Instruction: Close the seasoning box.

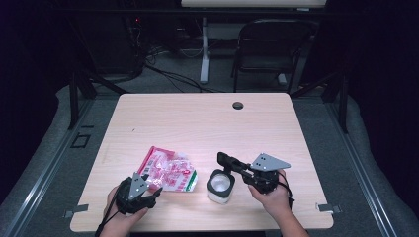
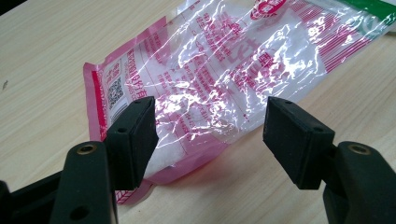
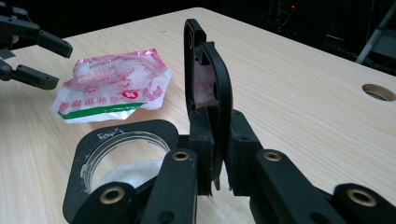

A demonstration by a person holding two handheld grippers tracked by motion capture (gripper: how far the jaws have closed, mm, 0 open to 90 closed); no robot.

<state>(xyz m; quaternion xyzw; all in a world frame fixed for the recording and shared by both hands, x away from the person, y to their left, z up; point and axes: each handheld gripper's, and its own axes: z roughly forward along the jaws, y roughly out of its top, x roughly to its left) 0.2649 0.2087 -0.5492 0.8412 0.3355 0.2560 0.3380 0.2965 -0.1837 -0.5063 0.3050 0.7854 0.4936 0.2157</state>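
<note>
On the table [image 1: 197, 118], the bag [image 1: 168, 173] lies toward the near edge, left of centre, and the jar [image 1: 220, 186] stands just to its right, also near that edge. The left gripper [image 1: 148, 190] sits at the bag's near end, between it and the near edge, its jaws on either side of that end, while the right gripper [image 1: 236, 168] comes in from the jar's right and holds a lid [image 3: 208, 84] upright over the jar's far right side. A hole [image 1: 238, 105] sits in the tabletop close to the far edge, right of centre.
</note>
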